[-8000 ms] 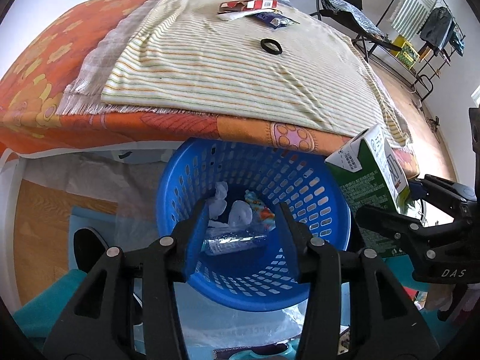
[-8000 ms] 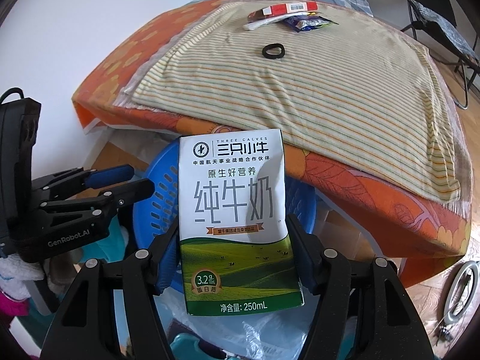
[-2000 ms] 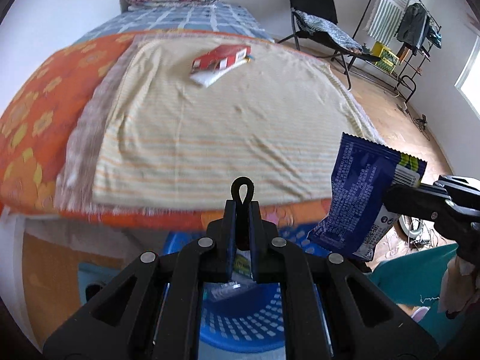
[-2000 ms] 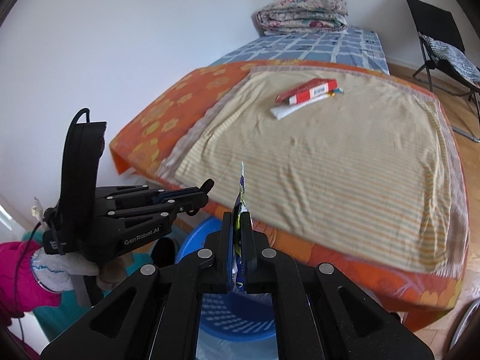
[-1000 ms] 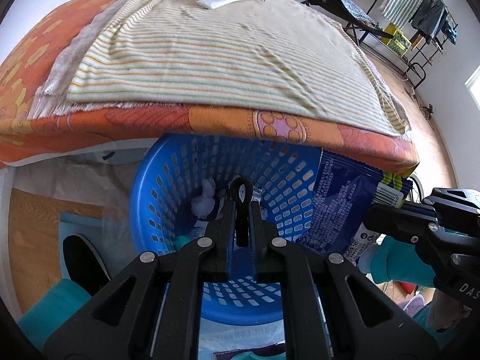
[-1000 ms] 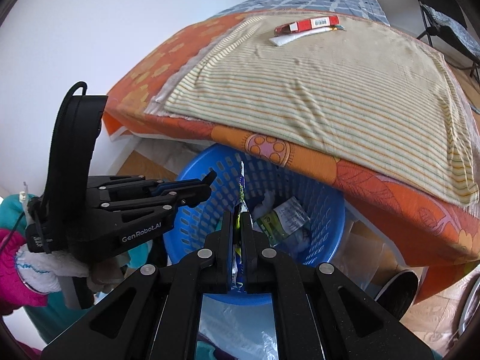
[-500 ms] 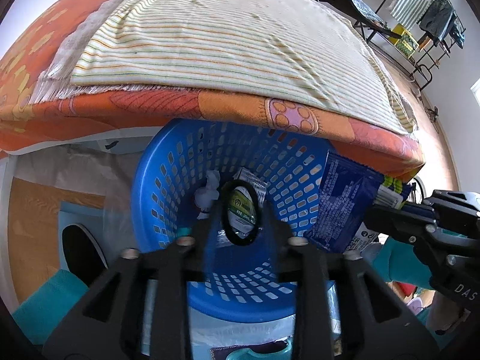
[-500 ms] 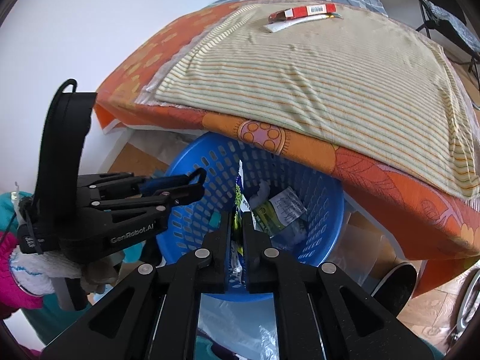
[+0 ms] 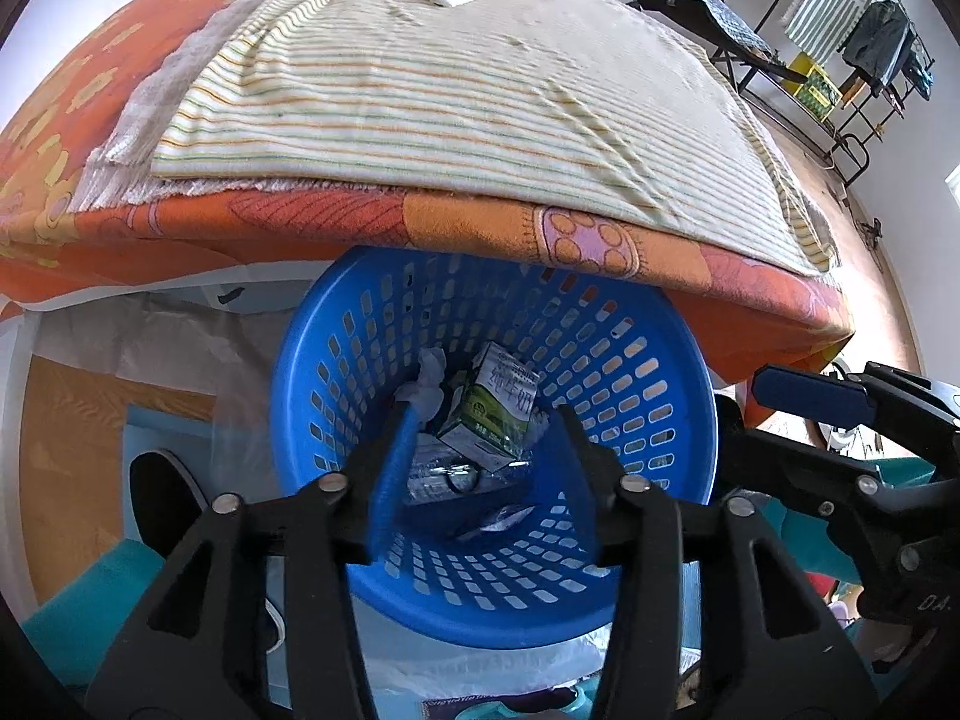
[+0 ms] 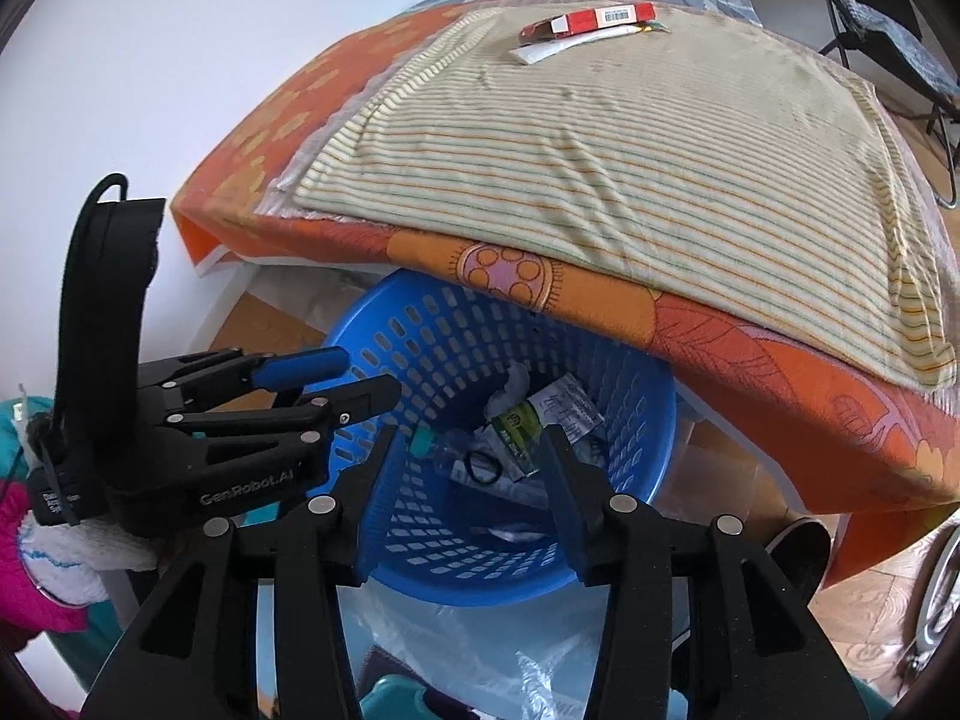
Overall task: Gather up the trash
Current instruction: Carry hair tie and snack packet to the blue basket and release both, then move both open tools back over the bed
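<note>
Bed (image 10: 600,180) with a striped cream blanket over an orange patterned cover fills the far field; its near edge overhangs the round blue perforated plastic basket (image 9: 312,396) on the floor. Basket contents: a green-and-white milk carton (image 9: 489,414), crumpled white tissue (image 9: 429,369), a black ring (image 10: 483,469) and other wrappers. Remaining trash, a red-and-white flat cardboard box (image 10: 591,21) lying on a white paper strip (image 10: 543,49), rests at the far end of the blanket, well apart from the basket and straight ahead of both tools, long axis running across the view, roughly left to right. Left gripper (image 9: 483,474) and right gripper (image 10: 465,477) both hover over the basket mouth, jaws spread wide and empty. Judged from the two views, neither is clearly nearer the box; a grasp would call for a long forward reach and jaws set across the box's short side.
</note>
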Motion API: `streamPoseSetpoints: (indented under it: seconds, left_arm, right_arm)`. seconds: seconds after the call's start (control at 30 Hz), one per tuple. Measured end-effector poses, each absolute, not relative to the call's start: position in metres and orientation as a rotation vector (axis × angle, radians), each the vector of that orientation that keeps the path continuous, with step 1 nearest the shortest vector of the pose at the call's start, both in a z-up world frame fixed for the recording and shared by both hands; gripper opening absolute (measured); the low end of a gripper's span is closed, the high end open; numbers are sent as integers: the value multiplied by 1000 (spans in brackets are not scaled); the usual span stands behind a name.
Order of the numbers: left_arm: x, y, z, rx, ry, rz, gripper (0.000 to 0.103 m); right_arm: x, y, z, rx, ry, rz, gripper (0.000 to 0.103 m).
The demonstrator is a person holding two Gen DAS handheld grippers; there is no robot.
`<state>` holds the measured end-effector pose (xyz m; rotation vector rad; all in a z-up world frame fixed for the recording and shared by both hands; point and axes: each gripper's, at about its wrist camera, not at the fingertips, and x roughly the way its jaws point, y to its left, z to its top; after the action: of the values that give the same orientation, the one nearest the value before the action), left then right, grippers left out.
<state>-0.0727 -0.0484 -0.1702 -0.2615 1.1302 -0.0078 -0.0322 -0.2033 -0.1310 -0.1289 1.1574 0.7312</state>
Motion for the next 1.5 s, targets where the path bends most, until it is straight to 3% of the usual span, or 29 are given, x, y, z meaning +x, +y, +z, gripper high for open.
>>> streamPoseSetpoints:
  seconds: [0.07,0.17,0.77,0.9,1.5]
  left_arm:
    - [-73,-48,-170,-260,1128,-1,49]
    - [-73,-46,-169,-266,1124,10,59]
    - [-52,-36,-147,-259,1085,22,61]
    - [-40,-32,-136,-260,1066,22,65]
    - [28,-19,-86,-211,1007,-34,68]
  right_arm:
    - [-32,-204,-132,-129,1159,721,45]
    - [-32,-205,-131,-138,1153,708,48]
    - [-25,-203,-100,-214,1038,621,50]
    - [-19,-203,-89,-211,997,611,65]
    - [45,-203,-44,-188,942,624,65]
